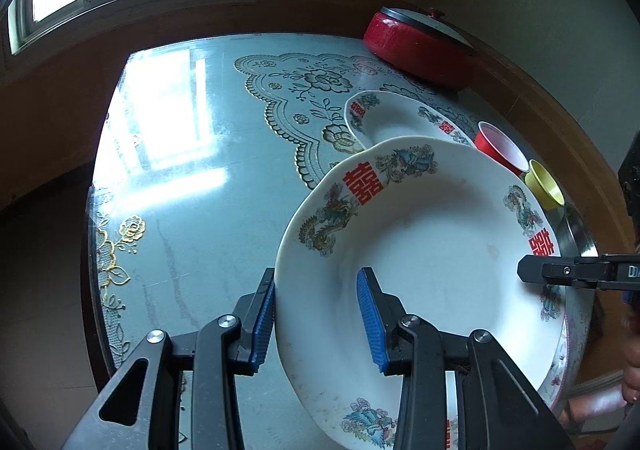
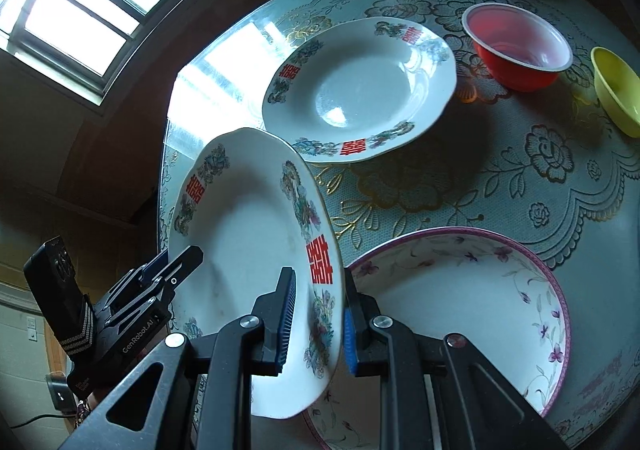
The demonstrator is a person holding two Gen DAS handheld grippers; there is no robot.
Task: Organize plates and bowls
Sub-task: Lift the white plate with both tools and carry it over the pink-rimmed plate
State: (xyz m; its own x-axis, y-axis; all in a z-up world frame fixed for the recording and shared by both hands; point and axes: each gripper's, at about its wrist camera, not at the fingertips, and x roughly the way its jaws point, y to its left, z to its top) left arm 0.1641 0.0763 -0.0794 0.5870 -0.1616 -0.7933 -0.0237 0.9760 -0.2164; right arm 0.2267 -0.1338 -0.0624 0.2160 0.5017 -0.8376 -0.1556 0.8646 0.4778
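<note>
Both grippers hold one white plate (image 1: 440, 242) with red characters and dragon prints, lifted and tilted. My left gripper (image 1: 318, 278) is shut on its near rim, one blue pad inside and one under the edge. My right gripper (image 2: 318, 278) is shut on the opposite rim of the plate (image 2: 248, 234). Each gripper shows in the other view: the right gripper (image 1: 532, 270) at the right, the left gripper (image 2: 188, 254) at the left. Below the held plate lies a pink-rimmed floral plate (image 2: 460, 290). A second matching plate (image 2: 360, 89) lies flat on the table.
A red bowl (image 2: 516, 45) and a yellow bowl (image 2: 618, 89) stand at the far right. A red lidded pot (image 1: 420, 45) sits at the back by the wall. The glass-topped table (image 1: 180, 209) has a lace cloth; its left edge drops off below a window.
</note>
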